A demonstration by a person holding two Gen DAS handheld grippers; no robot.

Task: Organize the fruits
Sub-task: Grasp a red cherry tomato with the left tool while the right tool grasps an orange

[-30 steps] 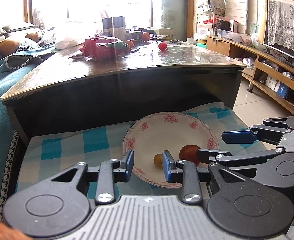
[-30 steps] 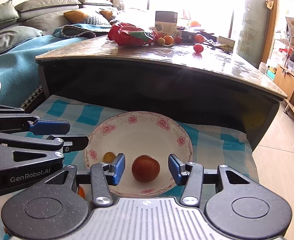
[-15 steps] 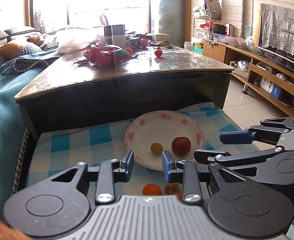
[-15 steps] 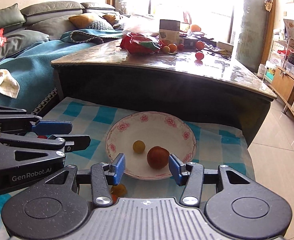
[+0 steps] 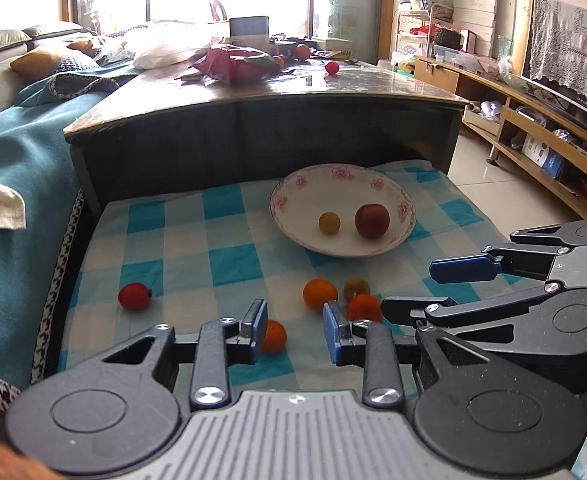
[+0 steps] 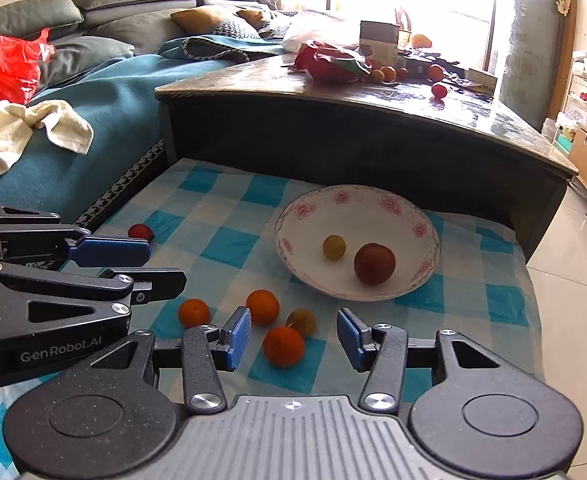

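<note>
Both claws (image 5: 293, 330) (image 6: 293, 338) tilt downward (empty) over loose fruit.

Two fruits (image 6: 374, 263) in plate (image 6: 425, 216) — five loose fruits (image 6: 262, 307) before it.

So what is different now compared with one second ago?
Both grippers, left and right, have pulled back from the plate, so the loose fruits on the checked cloth come into view. Nothing was taken or let go. The two fruits in the plate stayed where they were.
</note>
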